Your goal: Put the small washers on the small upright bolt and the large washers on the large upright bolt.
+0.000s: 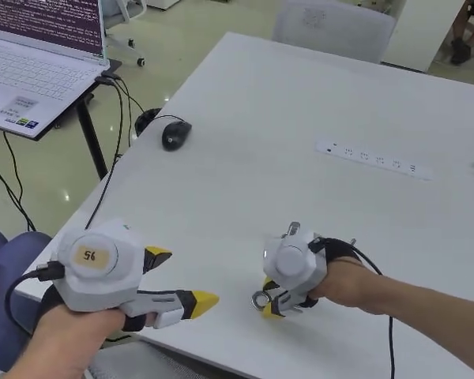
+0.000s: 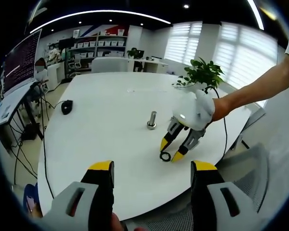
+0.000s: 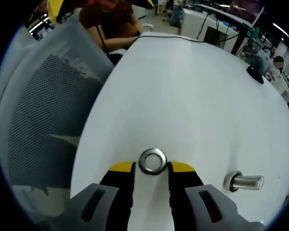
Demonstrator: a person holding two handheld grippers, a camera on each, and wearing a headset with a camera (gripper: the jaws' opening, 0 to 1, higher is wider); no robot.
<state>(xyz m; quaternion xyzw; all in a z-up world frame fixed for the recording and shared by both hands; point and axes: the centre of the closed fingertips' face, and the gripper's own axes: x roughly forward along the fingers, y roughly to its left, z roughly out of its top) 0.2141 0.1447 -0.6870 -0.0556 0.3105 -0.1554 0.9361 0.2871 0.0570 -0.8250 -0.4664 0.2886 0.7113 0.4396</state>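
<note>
A steel washer (image 3: 152, 161) lies at the near edge of the white table (image 1: 245, 134), held between the yellow fingertips of my right gripper (image 3: 152, 167), which points down at the table. The same washer (image 2: 165, 156) shows at the tips of the right gripper (image 2: 172, 150) in the left gripper view, and as washer (image 1: 261, 299) in the head view. An upright bolt (image 2: 151, 120) with a nut at its base stands just beyond; the bolt (image 3: 245, 182) sits to the right of my right jaws. My left gripper (image 1: 182, 278) hovers open and empty at the table's front left, its jaws wide apart (image 2: 152, 167).
A black mouse (image 1: 175, 134) with its cable lies at the table's left edge, and a white power strip (image 1: 375, 159) lies far right. A laptop (image 1: 39, 71) stands on a side stand at the left. A grey mesh chair (image 3: 43, 106) sits close to the near edge.
</note>
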